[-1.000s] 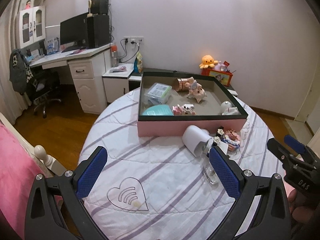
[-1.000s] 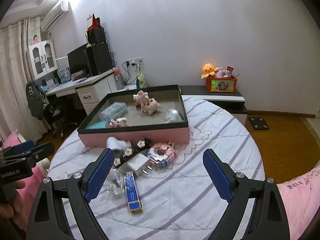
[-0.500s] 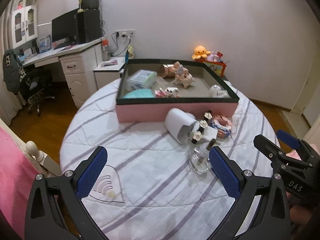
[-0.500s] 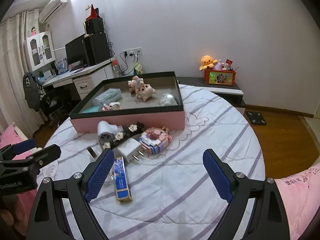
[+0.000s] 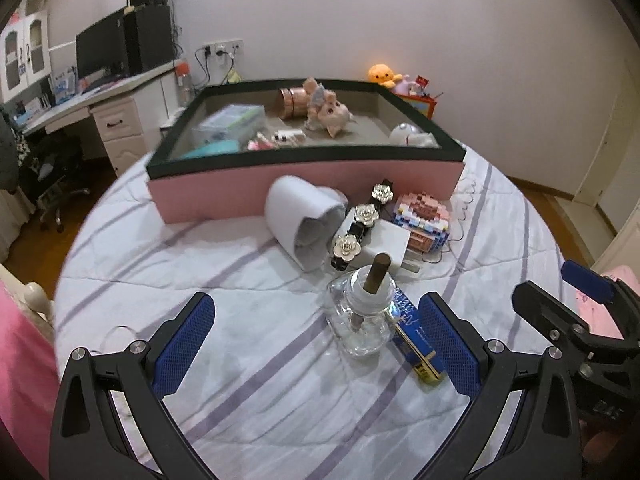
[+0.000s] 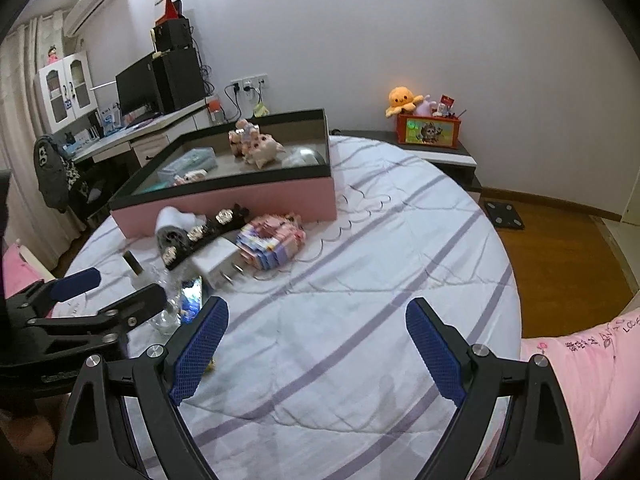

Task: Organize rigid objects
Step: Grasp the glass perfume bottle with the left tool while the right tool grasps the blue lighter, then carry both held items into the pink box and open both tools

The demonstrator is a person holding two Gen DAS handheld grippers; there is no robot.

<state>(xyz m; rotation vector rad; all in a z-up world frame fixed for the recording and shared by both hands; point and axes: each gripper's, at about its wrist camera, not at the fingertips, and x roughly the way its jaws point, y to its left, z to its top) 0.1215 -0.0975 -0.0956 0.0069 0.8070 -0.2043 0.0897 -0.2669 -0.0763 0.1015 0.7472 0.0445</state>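
both grippers have come down and forward over the last second, so the loose things in front of the pink box now sit large in the left view. left gripper is spread wide and empty, aimed steeply down at the quilt, with the glass bottle standing between its blue pads but nearer the right one, not touched. right gripper is likewise spread and empty, tilted down over bare quilt, well apart from the pile.

the bottle stands upright just in front of the white plug and touching or just beside the blue stick lying on its right. it looks rigid, smooth and probably slippery, fragile if dropped, and heavier low down; the brown wick poking from its white neck seems too thin to take. best hold is likely across the square glass body, low, with the pads flat on opposite faces. the soft quilt may let it tip, and the right pad could catch the blue stick on closing.
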